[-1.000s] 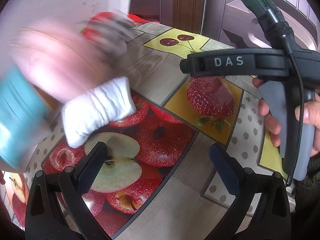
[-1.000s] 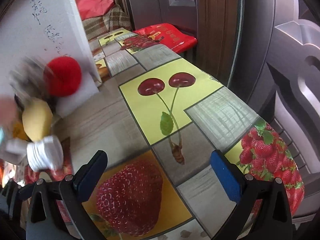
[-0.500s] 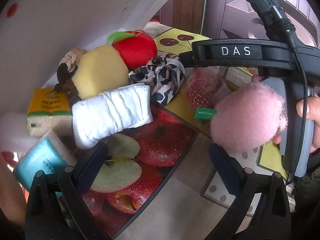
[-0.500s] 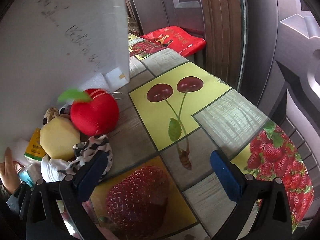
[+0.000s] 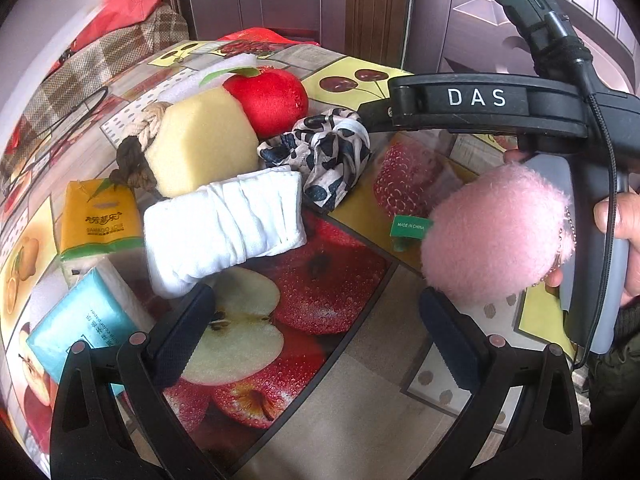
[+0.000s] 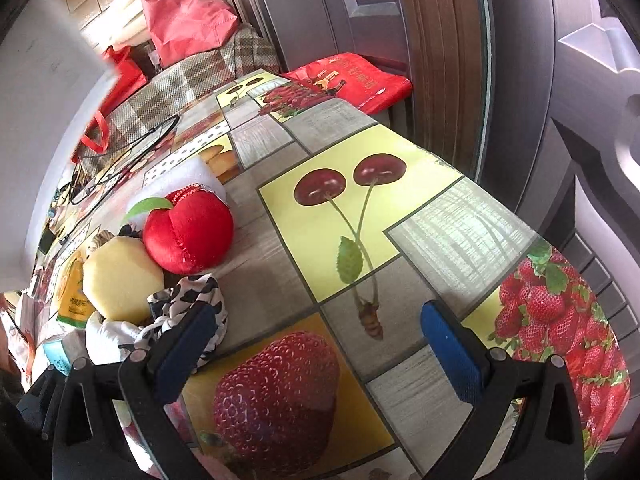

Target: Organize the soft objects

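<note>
Nothing sorted yet imo, soft stuff sits piled at ~10 o'clock on the glossy fruit-print table (image 5: 352,392): ribbed white cloth roll (image 5: 224,226), spongy yellow block (image 5: 204,144), satin red apple (image 5: 267,98), spotted scrunchie (image 5: 326,156). Fuzzy pink pom (image 5: 496,236) sits apart at 3. Left gripper (image 5: 316,332) & right gripper (image 6: 316,348) both wide open, empty.

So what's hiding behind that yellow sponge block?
Behind the yellow sponge block a red plush apple leans against it. A braided rope knot pokes out at its left edge, and white foam shows beyond. How far the rope runs underneath is covered.
</note>
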`<action>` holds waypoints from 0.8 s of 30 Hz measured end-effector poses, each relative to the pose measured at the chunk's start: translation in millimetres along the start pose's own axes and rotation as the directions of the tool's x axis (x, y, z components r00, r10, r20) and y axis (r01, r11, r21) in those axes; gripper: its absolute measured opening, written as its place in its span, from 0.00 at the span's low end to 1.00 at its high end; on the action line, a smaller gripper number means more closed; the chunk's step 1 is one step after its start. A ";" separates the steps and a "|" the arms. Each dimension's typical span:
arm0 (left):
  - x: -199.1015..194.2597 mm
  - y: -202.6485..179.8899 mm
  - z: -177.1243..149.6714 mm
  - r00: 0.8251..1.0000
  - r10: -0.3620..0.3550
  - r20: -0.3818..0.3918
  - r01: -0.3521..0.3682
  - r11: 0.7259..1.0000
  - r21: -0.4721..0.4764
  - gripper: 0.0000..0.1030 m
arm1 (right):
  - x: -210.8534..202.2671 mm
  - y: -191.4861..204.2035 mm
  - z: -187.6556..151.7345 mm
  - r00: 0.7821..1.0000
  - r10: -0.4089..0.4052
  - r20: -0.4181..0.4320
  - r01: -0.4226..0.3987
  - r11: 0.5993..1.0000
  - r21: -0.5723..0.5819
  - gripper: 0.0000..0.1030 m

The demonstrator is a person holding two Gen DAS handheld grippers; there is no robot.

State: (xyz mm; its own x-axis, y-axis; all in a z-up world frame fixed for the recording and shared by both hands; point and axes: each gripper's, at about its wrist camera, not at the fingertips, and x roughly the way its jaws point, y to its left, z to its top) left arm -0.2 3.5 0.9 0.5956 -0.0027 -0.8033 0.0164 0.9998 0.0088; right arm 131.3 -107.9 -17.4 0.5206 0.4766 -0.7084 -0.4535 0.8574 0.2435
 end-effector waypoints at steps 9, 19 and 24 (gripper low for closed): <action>0.0 -0.1 0.0 1.000 0.000 0.000 0.000 1.000 0.000 0.99 | -0.9 -1.5 0.1 1.000 0.006 -0.002 -0.006 1.000 -0.004 1.00; 0.0 -0.1 0.0 1.000 0.000 0.000 0.000 1.000 0.000 0.99 | -1.1 -1.1 0.3 1.000 0.004 -0.005 -0.004 1.000 -0.008 1.00; 0.0 0.1 0.0 1.000 0.000 0.000 0.000 1.000 0.000 0.99 | -1.5 -2.2 0.5 1.000 0.007 -0.004 -0.007 1.000 -0.007 1.00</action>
State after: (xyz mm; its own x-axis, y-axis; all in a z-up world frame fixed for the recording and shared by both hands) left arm -0.2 3.5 1.0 0.5955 -0.0023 -0.8033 0.0164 0.9998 0.0094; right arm 131.9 -110.4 -16.5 0.5141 0.4821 -0.7094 -0.4625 0.8524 0.2440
